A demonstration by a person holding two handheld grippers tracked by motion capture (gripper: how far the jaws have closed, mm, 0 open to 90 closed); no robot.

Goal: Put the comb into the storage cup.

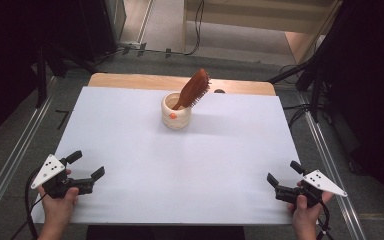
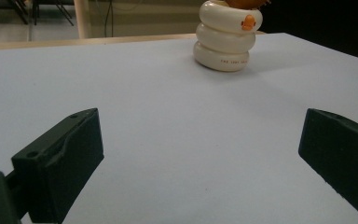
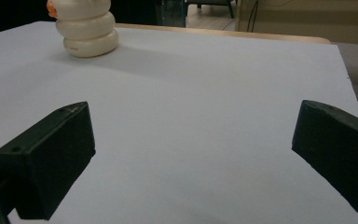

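A cream ribbed cup (image 1: 175,111) with a small orange mark stands upright near the table's far middle. A reddish-brown hairbrush (image 1: 194,88) leans in it, bristle head up and tilted right. The same cup (image 2: 227,36) appears far ahead in the left gripper view and at the upper left as the cup (image 3: 86,28) in the right gripper view. My left gripper (image 1: 86,165) rests open at the near left corner, held by a hand, nothing between its jaws. My right gripper (image 1: 284,173) rests open at the near right corner, also with nothing in it.
A white sheet (image 1: 180,165) covers most of the wooden table (image 1: 130,80), whose bare wood shows along the far edge. A small dark spot (image 1: 219,91) lies on that wood strip. Metal rails, cables and dark stands flank the table on the floor.
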